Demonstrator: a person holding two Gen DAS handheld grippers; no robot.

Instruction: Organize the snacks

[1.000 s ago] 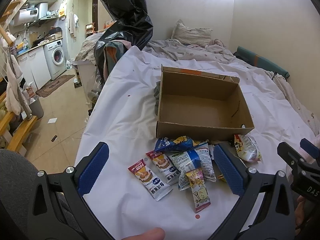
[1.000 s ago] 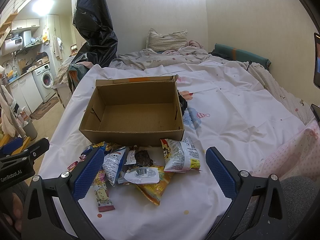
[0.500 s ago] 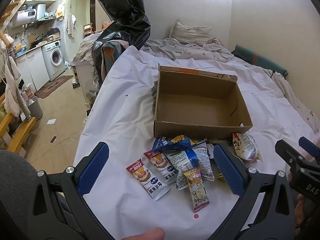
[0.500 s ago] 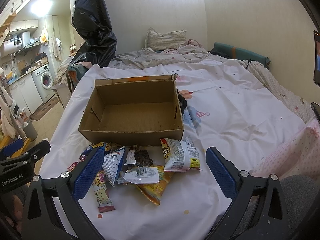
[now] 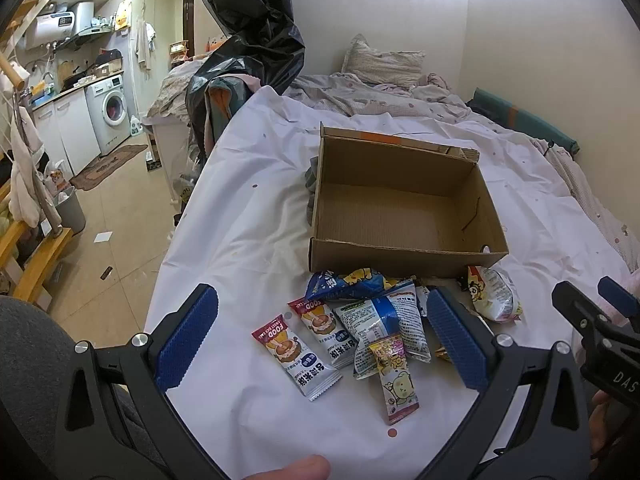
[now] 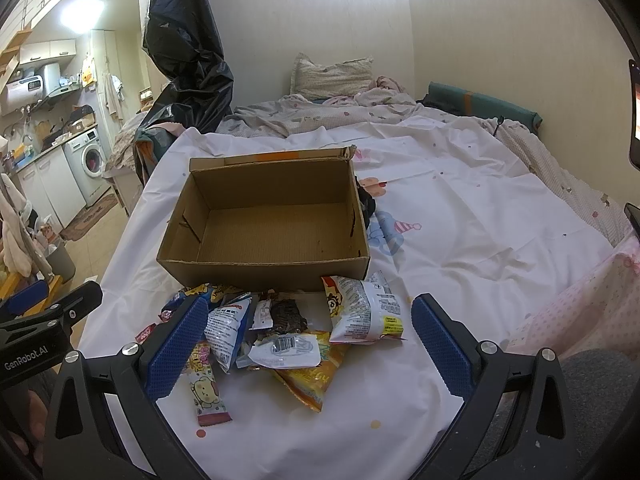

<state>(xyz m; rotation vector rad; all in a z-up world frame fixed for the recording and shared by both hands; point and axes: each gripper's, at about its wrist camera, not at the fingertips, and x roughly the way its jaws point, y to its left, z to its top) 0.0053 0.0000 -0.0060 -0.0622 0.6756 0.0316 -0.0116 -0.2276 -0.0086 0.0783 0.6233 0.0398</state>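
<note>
1. Blue-padded left claw (image 5: 322,344) sits nearest you, jaws spread wide w/ nothing between the pads; it hangs over the near edge of the snack pile on the white sheet (image 5: 240,220).
2. Right claw (image 6: 308,350) likewise gapes wide, gripping nothing, over the same pile from the other side.
3. Closest snack: the pink cartoon-bear stick (image 5: 394,380), lying lengthwise toward you, its far end touching the blue-and-white packet (image 5: 380,328).
4. To its left, two red "FOOD" cake packets (image 5: 296,354) lie side by side, angled, flat on the sheet.
5. In your right-wrist view, a white barcode wrapper (image 6: 286,350) rests on top of an orange-yellow bag (image 6: 310,380); a dark brown packet (image 6: 286,314) lies just behind it.
6. Right side of the pile: a white chip bag w/ yellow cartoon face (image 6: 362,308), near the box's front right corner.
7. A blue crumpled bag (image 5: 352,280) presses against the box's front wall.
8. Cardboard box (image 5: 400,254) stands open-topped just behind the snacks, approx. mid-bed; nothing inside it.
9. Farther back: rumpled bedding and a pillow (image 5: 382,66) at the wall, a black plastic bag (image 5: 252,36) at the bed's left side, a washing machine (image 5: 110,114) across the room.
</note>
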